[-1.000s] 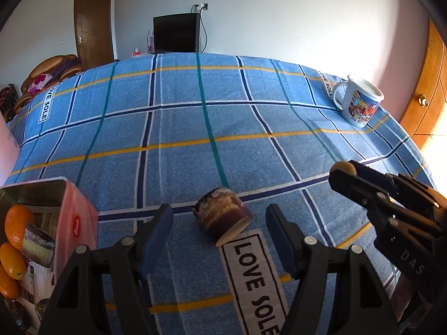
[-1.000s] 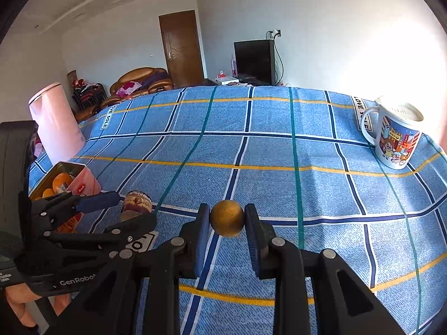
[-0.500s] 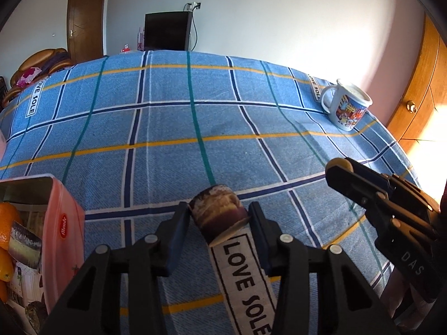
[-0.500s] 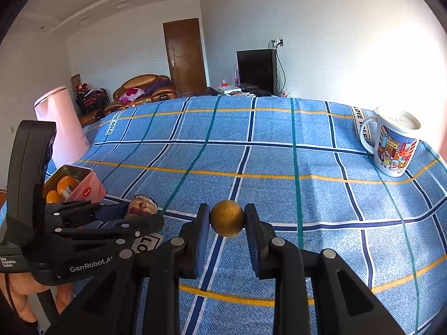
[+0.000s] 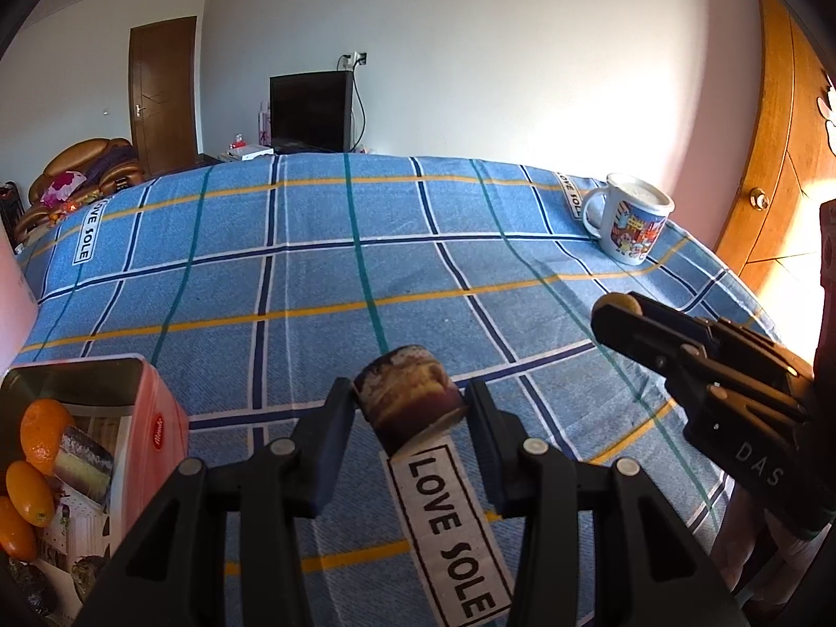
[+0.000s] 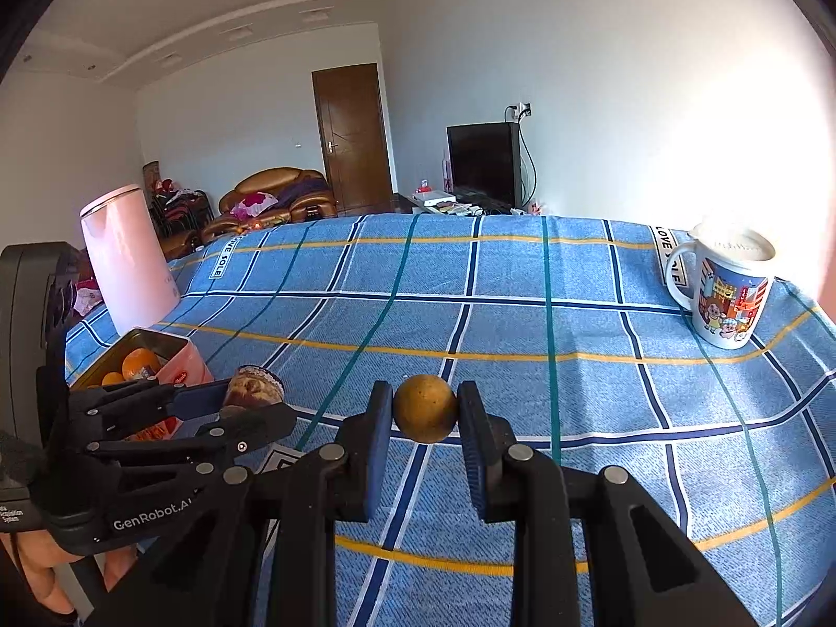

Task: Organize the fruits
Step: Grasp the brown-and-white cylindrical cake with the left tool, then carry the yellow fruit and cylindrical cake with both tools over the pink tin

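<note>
Gripping a brown cupcake-like piece (image 5: 409, 399) above the blue plaid cloth (image 5: 313, 282), the left gripper (image 5: 410, 413) sits beside the open pink tin of oranges (image 5: 157, 418) at the cloth's left edge; the right gripper (image 6: 424, 415) pinches a round golden-brown fruit (image 6: 424, 407). Broad bare cloth ahead; a cartoon mug (image 6: 731, 287) stands at the far right corner.

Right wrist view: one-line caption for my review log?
Right gripper clamps a round brown fruit above the blue plaid cloth; left gripper grips a brown cylindrical item.

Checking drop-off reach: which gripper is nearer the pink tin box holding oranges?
Left. The left gripper, shut on a brown cut fruit, sits just right of the pink tin box; the right gripper is farther right.
</note>
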